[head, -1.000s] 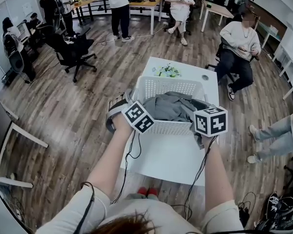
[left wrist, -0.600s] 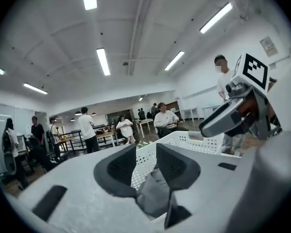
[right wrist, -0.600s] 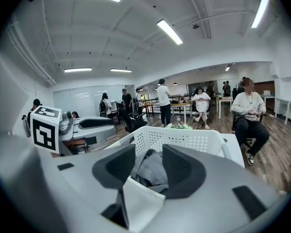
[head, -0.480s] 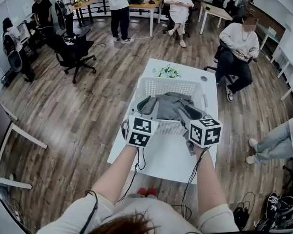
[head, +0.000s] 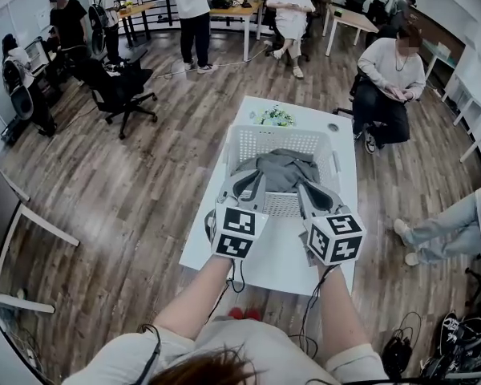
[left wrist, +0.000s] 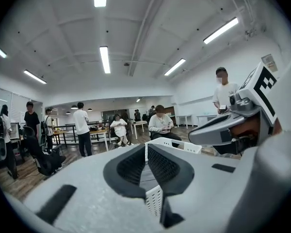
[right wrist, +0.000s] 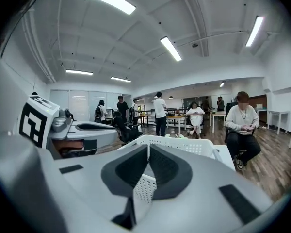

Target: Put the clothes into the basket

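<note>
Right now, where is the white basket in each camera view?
Head view: basket at centre, on the white table, grey clothes inside.
Left gripper view: its rim just right of centre.
Right gripper view: its rim at centre.
Shared landmark: the seated person in a light top, beyond the basket in every view.

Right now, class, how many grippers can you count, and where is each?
2. The left gripper is at the basket's near-left edge, the right gripper at its near-right edge. Both have just been closing, with nothing between their jaws.
</note>
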`<state>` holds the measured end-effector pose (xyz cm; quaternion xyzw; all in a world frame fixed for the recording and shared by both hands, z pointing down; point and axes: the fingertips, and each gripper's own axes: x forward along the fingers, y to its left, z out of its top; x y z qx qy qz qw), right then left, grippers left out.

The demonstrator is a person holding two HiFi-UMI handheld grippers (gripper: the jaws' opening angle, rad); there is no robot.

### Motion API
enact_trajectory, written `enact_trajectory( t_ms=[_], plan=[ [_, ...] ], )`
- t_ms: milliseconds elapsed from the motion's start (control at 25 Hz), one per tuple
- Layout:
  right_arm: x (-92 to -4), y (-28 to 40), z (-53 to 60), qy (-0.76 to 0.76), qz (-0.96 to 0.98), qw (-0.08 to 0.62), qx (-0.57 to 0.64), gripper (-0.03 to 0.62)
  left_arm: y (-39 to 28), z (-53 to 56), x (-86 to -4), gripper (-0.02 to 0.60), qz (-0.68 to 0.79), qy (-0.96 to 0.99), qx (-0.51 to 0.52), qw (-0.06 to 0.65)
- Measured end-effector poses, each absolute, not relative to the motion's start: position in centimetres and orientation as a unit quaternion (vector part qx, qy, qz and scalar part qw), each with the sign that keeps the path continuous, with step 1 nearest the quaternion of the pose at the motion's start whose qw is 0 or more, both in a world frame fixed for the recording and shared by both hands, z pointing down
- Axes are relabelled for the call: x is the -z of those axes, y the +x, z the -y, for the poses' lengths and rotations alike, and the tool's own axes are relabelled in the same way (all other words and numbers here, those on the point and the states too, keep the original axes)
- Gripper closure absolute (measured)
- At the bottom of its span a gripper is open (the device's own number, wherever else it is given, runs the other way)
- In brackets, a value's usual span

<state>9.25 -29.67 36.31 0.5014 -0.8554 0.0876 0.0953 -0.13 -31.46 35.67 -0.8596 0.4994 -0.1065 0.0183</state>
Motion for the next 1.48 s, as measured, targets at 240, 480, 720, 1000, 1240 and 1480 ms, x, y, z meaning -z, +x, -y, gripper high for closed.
enact_trajectory(
  t_ms=[240,480,720,1000,1240,1480],
  plan=[
    [-35.0,8.8,25.5,0.516,0.851,0.078,-0.065,0.576,-0.1,27.1,-35.1,0.568,-0.490,-0.865,0.112,0.016],
    [-36.2,8.6,20.2,0.537,0.838,0.072,-0.062,0.577,0.2,21.8,-37.8,0.568,-0.488,-0.866,0.110,-0.013],
    [-37.4,8.1,16.9,0.547,0.832,0.070,-0.066,0.579,-0.2,19.3,-37.8,0.568,-0.488,-0.866,0.106,-0.008],
    [-36.9,7.7,16.0,0.543,0.835,0.077,-0.050,0.579,1.1,18.4,-37.3,0.568,-0.474,-0.875,0.097,-0.003],
    [-36.7,7.2,15.4,0.544,0.834,0.083,-0.041,0.579,1.3,17.7,-37.6,0.568,-0.462,-0.882,0.096,-0.006],
    [-37.0,5.6,15.1,0.546,0.833,0.086,-0.040,0.579,0.2,17.4,-38.4,0.568,-0.454,-0.885,0.101,-0.011]
  ],
)
